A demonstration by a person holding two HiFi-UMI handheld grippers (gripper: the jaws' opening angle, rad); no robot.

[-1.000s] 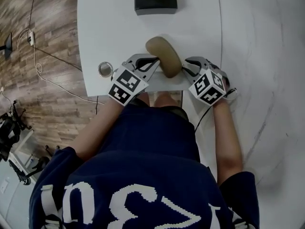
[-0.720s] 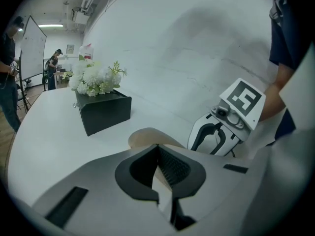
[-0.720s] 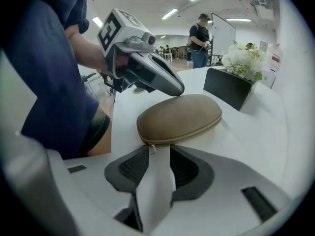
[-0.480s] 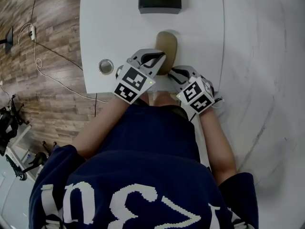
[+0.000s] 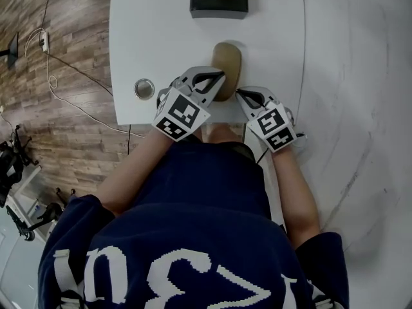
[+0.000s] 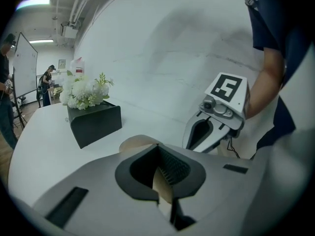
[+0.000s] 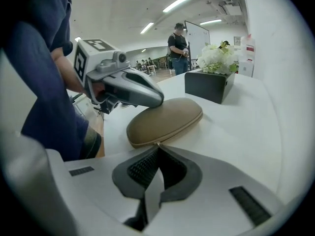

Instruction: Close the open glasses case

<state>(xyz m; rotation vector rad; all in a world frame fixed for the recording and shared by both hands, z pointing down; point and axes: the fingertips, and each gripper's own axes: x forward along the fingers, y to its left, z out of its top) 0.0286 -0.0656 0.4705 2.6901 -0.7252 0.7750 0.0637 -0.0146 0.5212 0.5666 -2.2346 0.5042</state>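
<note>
A tan oval glasses case (image 5: pixel 227 60) lies on the white table (image 5: pixel 161 37), its lid down and a seam running round its edge (image 7: pixel 167 122). My left gripper (image 5: pixel 217 82) is on the case's near left end, shut on it, with tan showing between its pads (image 6: pixel 162 183). My right gripper (image 5: pixel 239 95) is at the case's near end. Its jaws (image 7: pixel 157 146) are shut, and a small metal zipper pull (image 7: pixel 157 143) shows right at their tips on the seam. The left gripper (image 7: pixel 123 90) hides the case's far left part in the right gripper view.
A black planter box with white flowers (image 5: pixel 219 0) stands at the table's far edge, beyond the case. A round metal cap (image 5: pixel 144 89) sits in the table at the left. The table's near edge (image 5: pixel 154 122) runs just under both grippers. Cables lie on the wooden floor (image 5: pixel 58 76).
The case has swung from slanted to lying straight away from me. My right gripper moved left to the case's near end and its jaws went from open to shut. The left gripper stayed on the case.
</note>
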